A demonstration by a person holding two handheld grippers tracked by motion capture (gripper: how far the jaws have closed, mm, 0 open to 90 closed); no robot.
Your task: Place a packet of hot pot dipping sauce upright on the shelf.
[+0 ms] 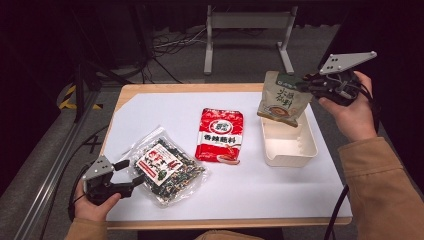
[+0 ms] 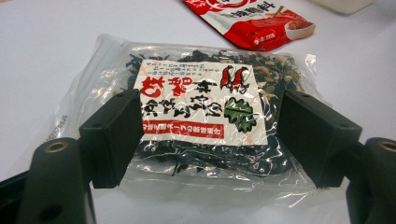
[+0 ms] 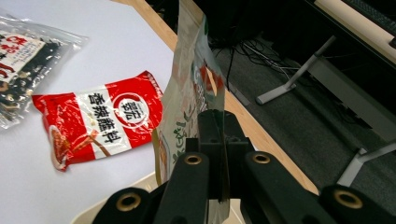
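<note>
over cream bin (image 1: pixel 280 156), beige pouch (image 1: pixel 281 97) hangs, seemingly clear.

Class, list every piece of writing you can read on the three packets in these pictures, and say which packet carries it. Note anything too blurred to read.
Red packet: "香辣蘸料" in dark characters on a white band; the round logo above is too blurred.
Beige pouch, held by the right hand-held gripper: large dark characters, too blurred to read surely.
Clear seaweed bag, between the open jaws of the left hand-held gripper: white label with red and black characters, seen upside down, not legible.
</note>
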